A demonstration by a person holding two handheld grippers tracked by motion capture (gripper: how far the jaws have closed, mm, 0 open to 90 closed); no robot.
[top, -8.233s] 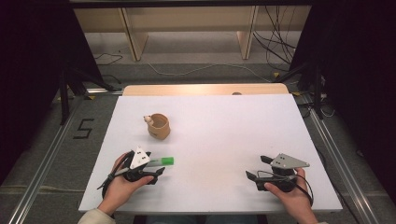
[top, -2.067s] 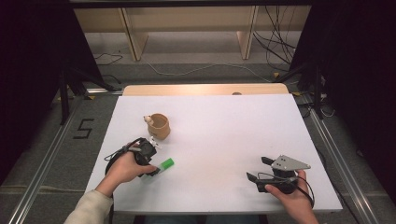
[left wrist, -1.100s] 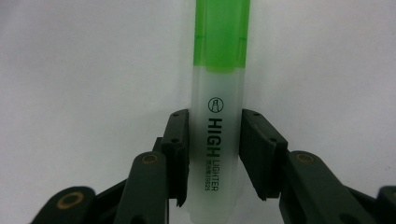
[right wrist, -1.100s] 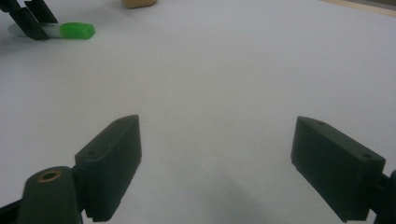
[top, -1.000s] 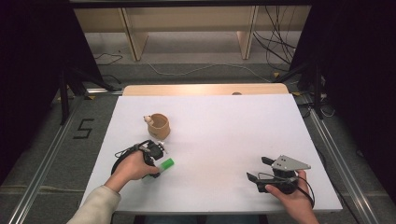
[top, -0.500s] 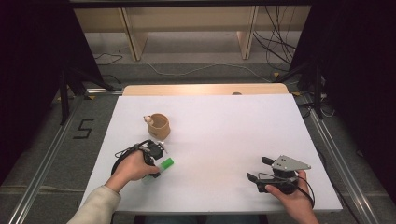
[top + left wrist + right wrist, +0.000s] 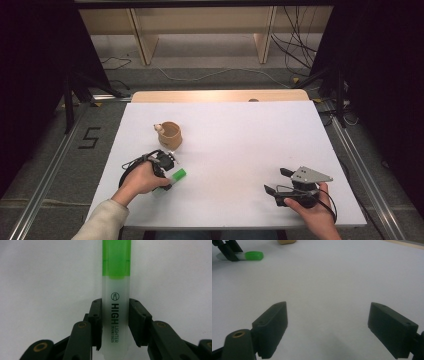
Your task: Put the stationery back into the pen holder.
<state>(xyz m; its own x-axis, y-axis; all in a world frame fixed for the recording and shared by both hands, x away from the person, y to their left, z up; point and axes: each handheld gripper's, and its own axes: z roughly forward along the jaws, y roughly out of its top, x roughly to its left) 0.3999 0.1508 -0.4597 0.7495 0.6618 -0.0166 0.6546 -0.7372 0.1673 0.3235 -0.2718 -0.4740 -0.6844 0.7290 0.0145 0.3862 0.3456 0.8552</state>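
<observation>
One big white bench [image 7: 240, 150] takes up most of the high view, with a bare wooden strip along its far edge. From up there you can see the whole top at once, both hands, and a grey floor around it.

Next in size is a small brown cup [image 7: 170, 135]. It stands upright on the left half of the bench, a little past the left hand. The right gripper view catches just the bottom of it at the top edge [image 7: 286, 241].

The left gripper [image 7: 167, 172] lies low on the bench in the person's left hand [image 7: 141, 179]. From above, the hand hides much of it. The left gripper view gives the close look: the two black fingers [image 7: 96, 322] are part way shut and sit on both sides of a marker [image 7: 116, 302], and they seem to press on its clear body. Black words run along that body, and its green cap points away from the gripper. From above, the marker is just a small green bit [image 7: 178, 174] on the bench near the cup.

The right gripper [image 7: 277, 182] rests near the front right corner, well apart from the marker. Its own view shows the fingers [image 7: 273, 326] spread wide with only white bench between them.
</observation>
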